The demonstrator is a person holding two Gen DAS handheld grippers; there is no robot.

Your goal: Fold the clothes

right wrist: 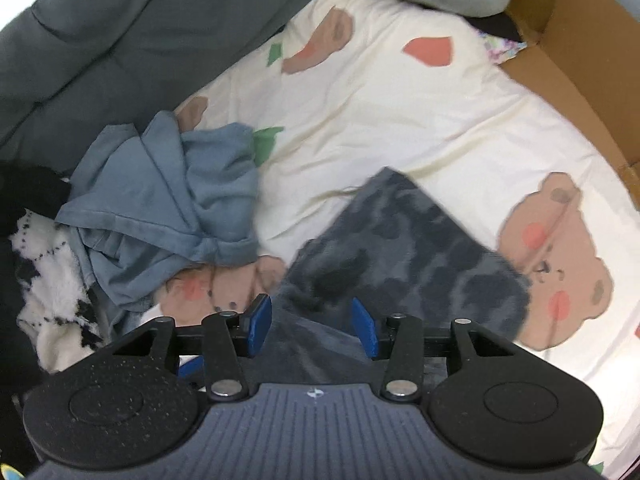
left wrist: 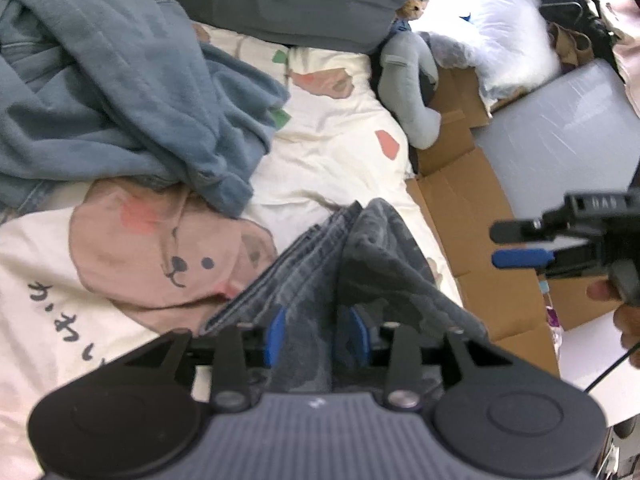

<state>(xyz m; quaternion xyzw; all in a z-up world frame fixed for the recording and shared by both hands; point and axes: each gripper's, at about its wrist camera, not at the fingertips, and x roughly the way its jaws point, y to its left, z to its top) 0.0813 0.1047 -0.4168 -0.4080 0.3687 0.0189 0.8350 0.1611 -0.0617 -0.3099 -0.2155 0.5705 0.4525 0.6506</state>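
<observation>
Bed sheet (right wrist: 400, 128), cream with bear print, is spread flat. Blue garment (right wrist: 168, 208) is heaped on it. Folded grey towel (right wrist: 408, 240) is laid beside. Left hand-held gripper (left wrist: 316, 332) is released around the towel's folded edge; right hand-held gripper (right wrist: 314, 326) is released above it.

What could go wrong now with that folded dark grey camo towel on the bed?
The folded camo towel lies between the open left gripper fingers, so its stacked layers could spring apart or snag on withdrawal. The crumpled blue garment sits close beside it; a careless sweep by the right gripper could drag them together.
</observation>
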